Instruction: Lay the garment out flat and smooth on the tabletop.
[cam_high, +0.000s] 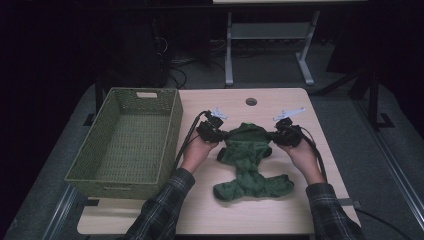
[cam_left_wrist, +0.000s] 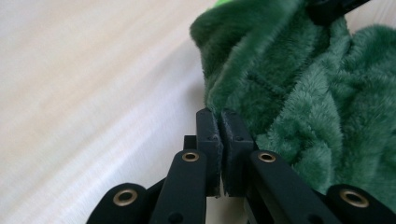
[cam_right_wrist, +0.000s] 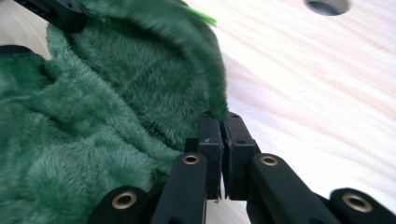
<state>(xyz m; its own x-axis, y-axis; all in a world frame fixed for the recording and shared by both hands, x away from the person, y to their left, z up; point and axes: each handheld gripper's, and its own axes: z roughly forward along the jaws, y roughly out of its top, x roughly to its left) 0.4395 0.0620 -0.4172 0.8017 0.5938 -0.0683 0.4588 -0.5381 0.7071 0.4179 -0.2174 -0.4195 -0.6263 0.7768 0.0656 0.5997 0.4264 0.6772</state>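
A person in plaid sleeves sits at a pale wooden bench (cam_high: 280, 210), holding a hand-held gripper in each hand. Between the two lies a fuzzy green garment (cam_high: 247, 160), spread on the bench top just right of its middle, its lower part bunched and trailing toward the person. The left hand-held gripper (cam_high: 220, 134) meets the garment's upper left edge; the right hand-held gripper (cam_high: 274, 136) meets its upper right edge. In the left gripper view, the two black jaws are pressed together on a fold at the edge of the green plush (cam_left_wrist: 299, 93), the bare wood to one side. The right gripper view shows the same on the other side — jaws clamped on the rim of the fabric (cam_right_wrist: 116, 116), with a round hole in the bench top (cam_right_wrist: 327, 5) farther off. A woven green basket (cam_high: 127, 177) stands at the left end of the bench, well apart from the garment — its inside bare
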